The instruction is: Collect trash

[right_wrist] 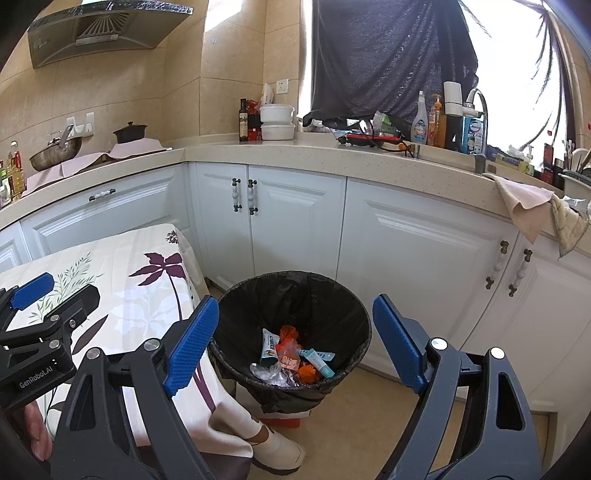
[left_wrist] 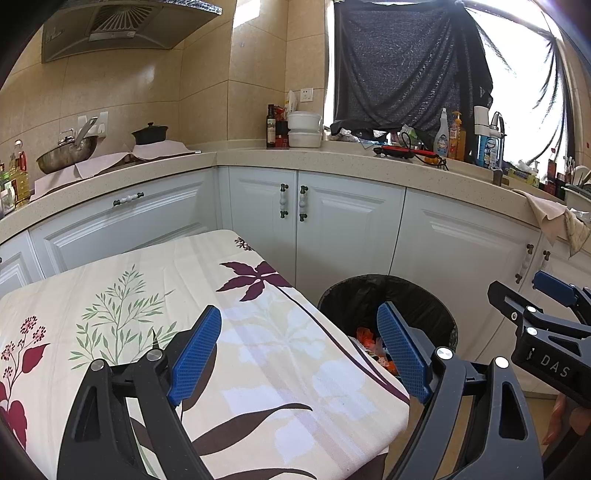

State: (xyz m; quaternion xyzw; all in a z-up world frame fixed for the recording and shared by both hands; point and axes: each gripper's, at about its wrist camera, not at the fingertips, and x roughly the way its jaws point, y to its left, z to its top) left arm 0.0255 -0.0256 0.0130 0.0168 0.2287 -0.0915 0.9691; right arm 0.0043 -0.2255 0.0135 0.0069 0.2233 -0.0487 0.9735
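On your far left, along the tiled wall, a steel wok (left_wrist: pixel 68 153) and a dark lidded pot (left_wrist: pixel 149 134) sit on the covered stove under the range hood (left_wrist: pixel 122 29). Below them the table's flower-print cloth (left_wrist: pixel 236 332) fills the foreground, bare of any litter. Your left gripper (left_wrist: pixel 299 354) hangs over the table's right-hand edge with its blue pads (left_wrist: pixel 195 354) spread wide and nothing between them; in the right wrist view the same tool (right_wrist: pixel 33 295) juts in from the left edge, above the cloth.

Moving right, the black-lined trash bin (right_wrist: pixel 295 284) stands on the floor just beside the table, in front of the white cabinet doors (right_wrist: pixel 295 221). The collected trash (right_wrist: pixel 291 358) lies at its bottom: an orange wrapper, a crumpled clear bag, a teal tube and a small printed pack, all heaped together. Your right gripper (right_wrist: pixel 295 343) is poised above the bin's mouth, jaws wide apart and empty, so the heap shows straight through the gap.

Farther right, on the counter, two stacked white tubs (right_wrist: pixel 277 122) sit by an oil bottle, then a spray bottle (right_wrist: pixel 419 118) near the faucet (right_wrist: pixel 476 107), and a beige towel (right_wrist: pixel 528 206) drapes over the counter edge.
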